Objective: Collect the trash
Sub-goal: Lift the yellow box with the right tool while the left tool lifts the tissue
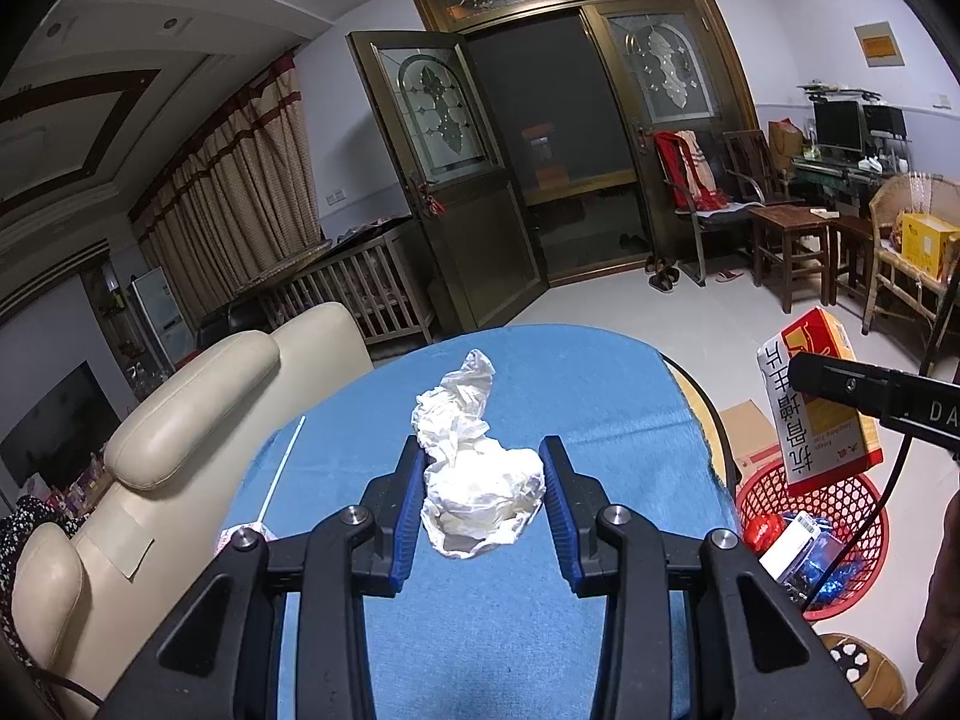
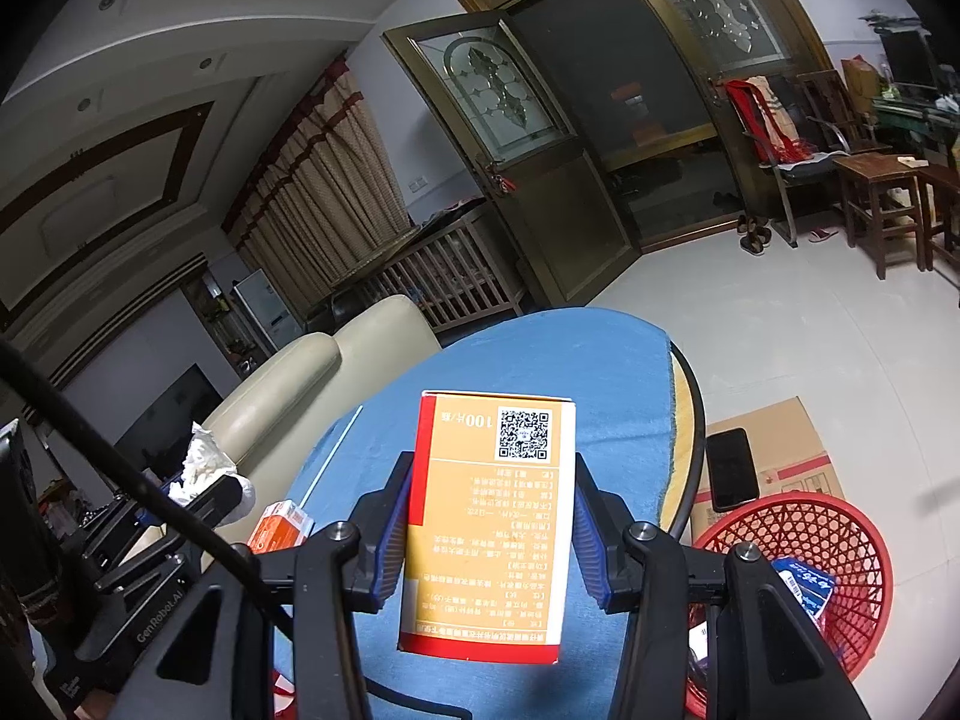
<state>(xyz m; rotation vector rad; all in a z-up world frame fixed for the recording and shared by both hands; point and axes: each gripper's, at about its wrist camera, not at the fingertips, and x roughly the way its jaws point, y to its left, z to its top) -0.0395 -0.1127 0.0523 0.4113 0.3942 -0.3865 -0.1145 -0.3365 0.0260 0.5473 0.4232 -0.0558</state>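
My left gripper (image 1: 483, 468) is shut on a crumpled white plastic wrapper (image 1: 474, 468) and holds it above the blue tablecloth (image 1: 600, 396). My right gripper (image 2: 493, 483) is shut on an orange and white medicine box (image 2: 489, 516), held over the table's right part; the box also shows in the left wrist view (image 1: 816, 396) above the red mesh basket (image 1: 852, 504). The basket (image 2: 840, 540) stands on the floor right of the table and holds several pieces of trash. A thin white stick (image 1: 283, 468) and a small orange carton (image 2: 282, 525) lie on the cloth at the left.
A cream leather sofa (image 1: 198, 408) stands left of the table. A flattened cardboard box (image 2: 780, 450) with a black phone (image 2: 731, 477) on it lies on the floor behind the basket. Wooden stools and chairs (image 1: 792, 246) stand at the far right.
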